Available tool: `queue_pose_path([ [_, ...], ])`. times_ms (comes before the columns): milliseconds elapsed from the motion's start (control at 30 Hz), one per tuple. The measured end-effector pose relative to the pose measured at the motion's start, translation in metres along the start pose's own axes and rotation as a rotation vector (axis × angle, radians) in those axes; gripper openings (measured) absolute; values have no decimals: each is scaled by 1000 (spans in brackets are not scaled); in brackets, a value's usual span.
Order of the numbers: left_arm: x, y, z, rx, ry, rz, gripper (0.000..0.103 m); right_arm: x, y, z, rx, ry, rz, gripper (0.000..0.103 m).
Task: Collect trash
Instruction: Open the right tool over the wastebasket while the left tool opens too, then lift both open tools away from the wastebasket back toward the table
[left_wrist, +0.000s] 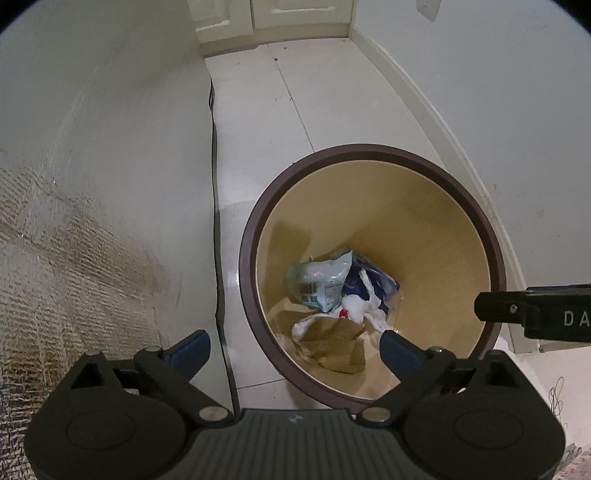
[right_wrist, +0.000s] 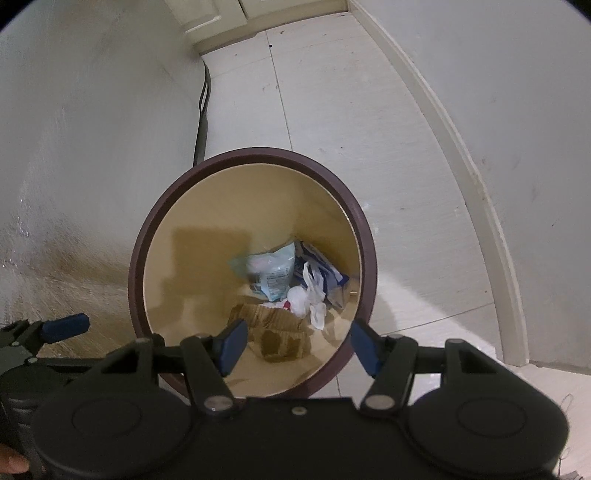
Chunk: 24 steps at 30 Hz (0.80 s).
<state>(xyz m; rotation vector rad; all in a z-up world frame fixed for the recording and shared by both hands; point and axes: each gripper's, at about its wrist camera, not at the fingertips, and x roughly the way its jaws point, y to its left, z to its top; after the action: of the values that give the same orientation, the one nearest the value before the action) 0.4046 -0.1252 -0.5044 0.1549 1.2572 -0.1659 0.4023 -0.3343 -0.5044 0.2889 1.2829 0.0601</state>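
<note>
A round trash bin with a dark brown rim (left_wrist: 255, 221) (right_wrist: 140, 229) and tan inside stands on the tiled floor. At its bottom lie a pale green wrapper (left_wrist: 321, 278) (right_wrist: 273, 269), a blue-and-white wrapper (left_wrist: 376, 280) (right_wrist: 325, 269), crumpled white tissue (left_wrist: 364, 308) (right_wrist: 308, 295) and torn brown cardboard (left_wrist: 336, 341) (right_wrist: 277, 328). My left gripper (left_wrist: 293, 350) is open and empty above the bin's near left rim. My right gripper (right_wrist: 295, 349) is open and empty above the bin's near rim. The right gripper's side shows in the left wrist view (left_wrist: 532, 308).
A white wall panel with a foil-like lower part (left_wrist: 74, 240) (right_wrist: 55, 221) stands close on the left, with a dark cable (left_wrist: 214, 184) along its base. A wall with a cream baseboard (left_wrist: 443, 129) (right_wrist: 461, 166) runs on the right. Cabinet doors (left_wrist: 273, 18) close the far end.
</note>
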Motion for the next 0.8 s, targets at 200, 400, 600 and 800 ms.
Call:
queue_pose_path([
  [200, 0, 1, 0, -18, 14, 2, 103, -2, -2, -2, -11, -4, 0, 77],
  [400, -5, 3, 0, -44, 23, -9, 103, -6, -4, -6, -19, -28, -10, 87],
  [600, -11, 6, -1, -68, 24, -18, 103, -11, -8, -10, -15, -44, -26, 101],
  [800, -20, 13, -5, -92, 21, 3, 103, -14, -11, -16, -20, -51, -75, 103],
])
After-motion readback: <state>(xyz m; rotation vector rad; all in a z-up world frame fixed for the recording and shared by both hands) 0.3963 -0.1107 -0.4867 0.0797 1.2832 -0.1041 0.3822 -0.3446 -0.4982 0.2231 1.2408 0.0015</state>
